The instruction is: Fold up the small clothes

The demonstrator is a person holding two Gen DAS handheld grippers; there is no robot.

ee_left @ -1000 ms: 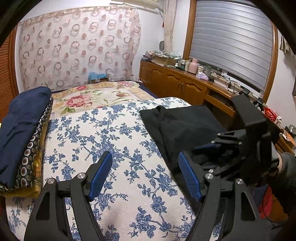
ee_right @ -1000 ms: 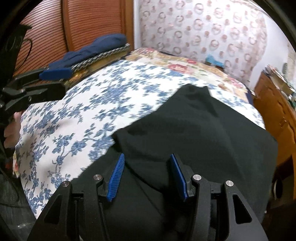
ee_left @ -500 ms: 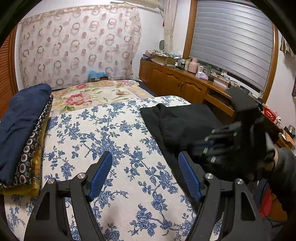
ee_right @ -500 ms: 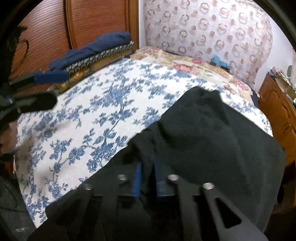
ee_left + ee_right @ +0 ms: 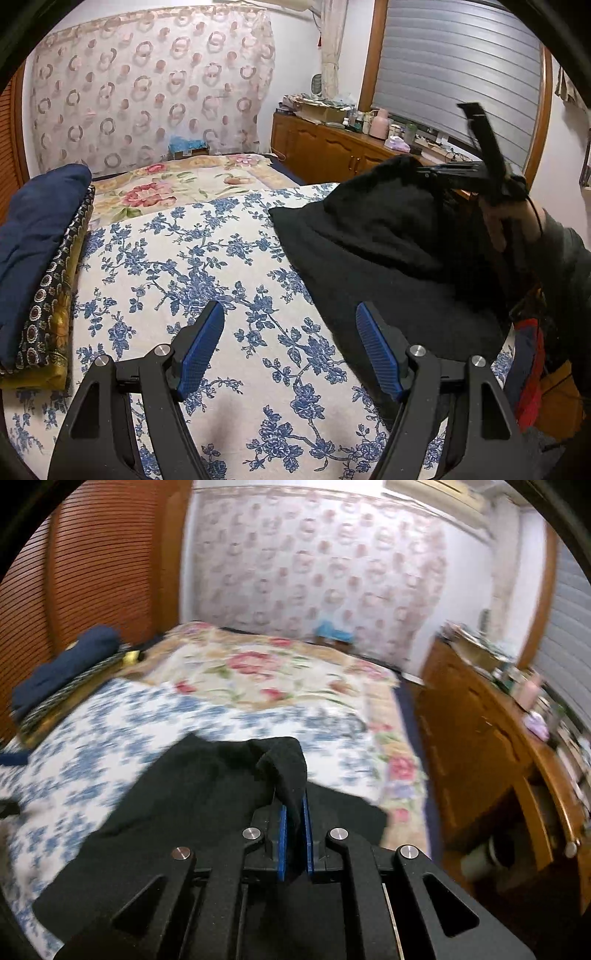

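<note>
A black garment [image 5: 384, 254] lies on the right half of the blue-flowered bedspread [image 5: 192, 266]. My right gripper [image 5: 294, 805] is shut on a fold of the black garment [image 5: 221, 786] and holds that edge lifted above the bed. In the left wrist view the right gripper [image 5: 421, 170] shows raised at the right, with a hand behind it and the cloth hanging from it. My left gripper [image 5: 290, 347] stands open low over the bedspread, left of the garment, with nothing between its blue pads.
A folded navy cloth [image 5: 33, 229] rests on patterned bedding at the bed's left edge. A rose-patterned cover [image 5: 177, 184] lies farther back. A wooden cabinet [image 5: 332, 147] with clutter runs along the right wall under the shuttered window. A patterned curtain hangs behind.
My right gripper closed on the black garment's edge, then rose and swung away, lifting the cloth off the bed. The left gripper stayed where it was, still open.
</note>
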